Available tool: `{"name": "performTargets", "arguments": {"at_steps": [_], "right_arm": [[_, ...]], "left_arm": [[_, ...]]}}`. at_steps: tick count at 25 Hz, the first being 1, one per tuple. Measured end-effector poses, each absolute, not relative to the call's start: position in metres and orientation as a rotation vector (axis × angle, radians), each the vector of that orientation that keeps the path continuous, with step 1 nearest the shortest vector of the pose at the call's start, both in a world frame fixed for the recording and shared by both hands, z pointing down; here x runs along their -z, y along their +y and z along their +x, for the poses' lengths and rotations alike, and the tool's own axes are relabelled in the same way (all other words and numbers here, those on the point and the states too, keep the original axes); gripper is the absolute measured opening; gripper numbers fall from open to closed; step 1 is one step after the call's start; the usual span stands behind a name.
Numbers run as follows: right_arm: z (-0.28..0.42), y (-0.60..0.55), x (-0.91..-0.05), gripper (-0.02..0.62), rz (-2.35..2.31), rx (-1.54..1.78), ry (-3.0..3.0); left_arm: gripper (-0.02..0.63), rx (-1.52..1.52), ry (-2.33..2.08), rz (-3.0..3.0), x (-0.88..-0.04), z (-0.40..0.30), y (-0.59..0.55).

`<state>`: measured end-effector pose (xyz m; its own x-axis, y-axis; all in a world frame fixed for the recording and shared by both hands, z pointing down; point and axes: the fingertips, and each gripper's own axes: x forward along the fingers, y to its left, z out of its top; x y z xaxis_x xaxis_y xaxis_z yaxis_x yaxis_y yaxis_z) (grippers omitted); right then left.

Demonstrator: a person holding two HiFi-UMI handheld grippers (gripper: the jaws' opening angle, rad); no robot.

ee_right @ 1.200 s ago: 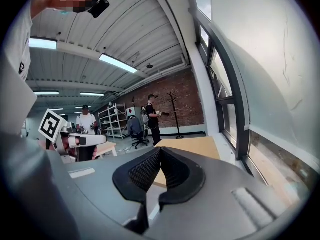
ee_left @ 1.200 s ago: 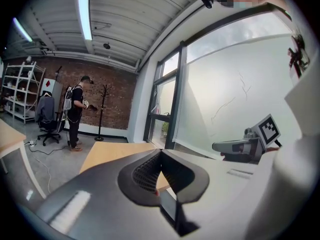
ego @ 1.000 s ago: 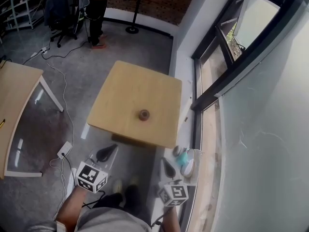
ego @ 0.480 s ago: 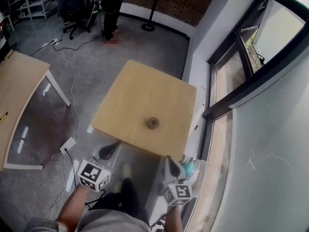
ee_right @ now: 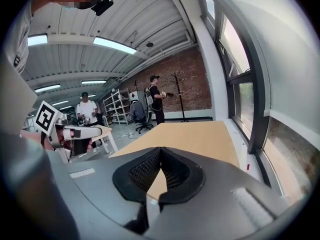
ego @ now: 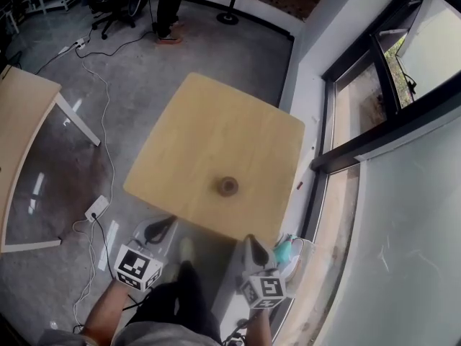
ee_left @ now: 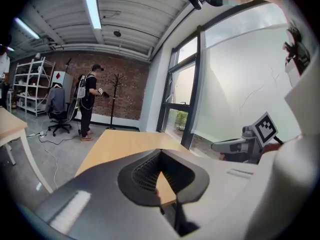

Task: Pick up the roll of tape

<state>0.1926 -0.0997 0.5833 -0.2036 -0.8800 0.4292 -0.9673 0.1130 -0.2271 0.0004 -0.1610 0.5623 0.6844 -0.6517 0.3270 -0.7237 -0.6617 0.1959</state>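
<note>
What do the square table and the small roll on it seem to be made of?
Table: likely wood or laminate; pale tan, matte top. Roll of tape: brown ring with dark hole, perhaps paper-backed tape; too small to confirm.

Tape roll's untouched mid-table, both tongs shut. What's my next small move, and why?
Probably open the right tongs and ease them forward over the table: they are shut and empty, at its near edge, with the roll of tape just beyond.

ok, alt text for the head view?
Looking steeply down: a brown roll of tape sits alone on a square wooden table. The left gripper and right gripper, both shut and empty, are by the table's near edge, apart from the tape. Grey floor left, window right.
</note>
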Motion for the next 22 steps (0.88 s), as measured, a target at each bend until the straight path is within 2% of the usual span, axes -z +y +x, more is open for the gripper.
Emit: {"name": "performTargets", "arguments": {"at_steps": [22], "right_arm": [[0.193,-0.159,-0.691,0.014,1.669,-0.826,-2.153]], "left_arm": [[0.000,-0.426,-1.067,2.486,-0.659,0.019,-0.212]]}}
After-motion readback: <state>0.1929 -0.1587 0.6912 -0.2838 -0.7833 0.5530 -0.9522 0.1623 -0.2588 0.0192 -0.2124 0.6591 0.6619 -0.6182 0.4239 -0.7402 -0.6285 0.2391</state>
